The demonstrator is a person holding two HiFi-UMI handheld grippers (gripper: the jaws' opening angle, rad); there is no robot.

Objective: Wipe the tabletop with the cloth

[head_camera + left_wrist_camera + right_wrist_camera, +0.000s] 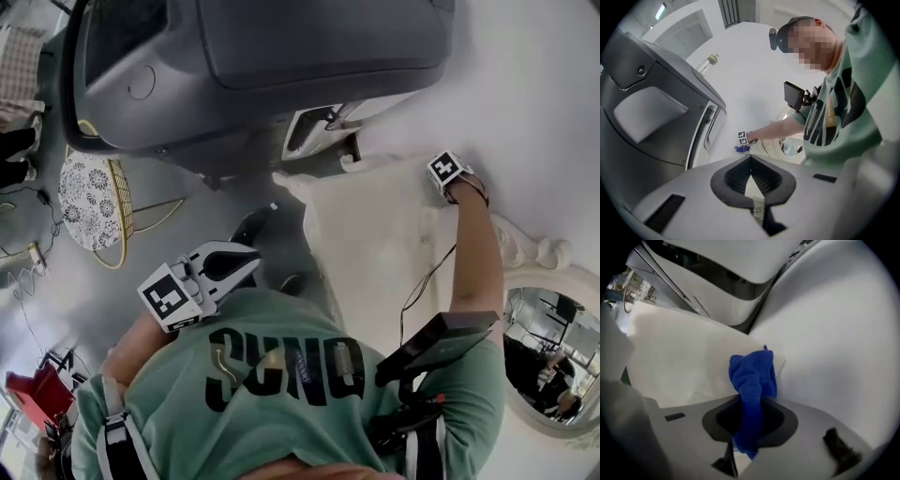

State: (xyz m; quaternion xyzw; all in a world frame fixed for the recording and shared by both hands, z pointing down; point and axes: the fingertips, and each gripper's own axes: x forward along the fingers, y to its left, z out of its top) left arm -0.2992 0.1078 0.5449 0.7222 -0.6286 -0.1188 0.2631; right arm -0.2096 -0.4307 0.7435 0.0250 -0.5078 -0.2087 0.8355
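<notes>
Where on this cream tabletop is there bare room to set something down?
The cream tabletop is bare across its middle, between the dark grey housing and the green shirt. It is crowded at the far corner by the white wall, where the right claw grips the blue cloth; a black cable crosses the right side.

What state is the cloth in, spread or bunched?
Bunched: the blue cloth sits wadded and crumpled, pinched in the right gripper.

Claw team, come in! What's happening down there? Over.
Right claw shut on blue cloth, at far corner of tabletop. Left claw shut, empty, held back. Big grey unit close alongside.
</notes>
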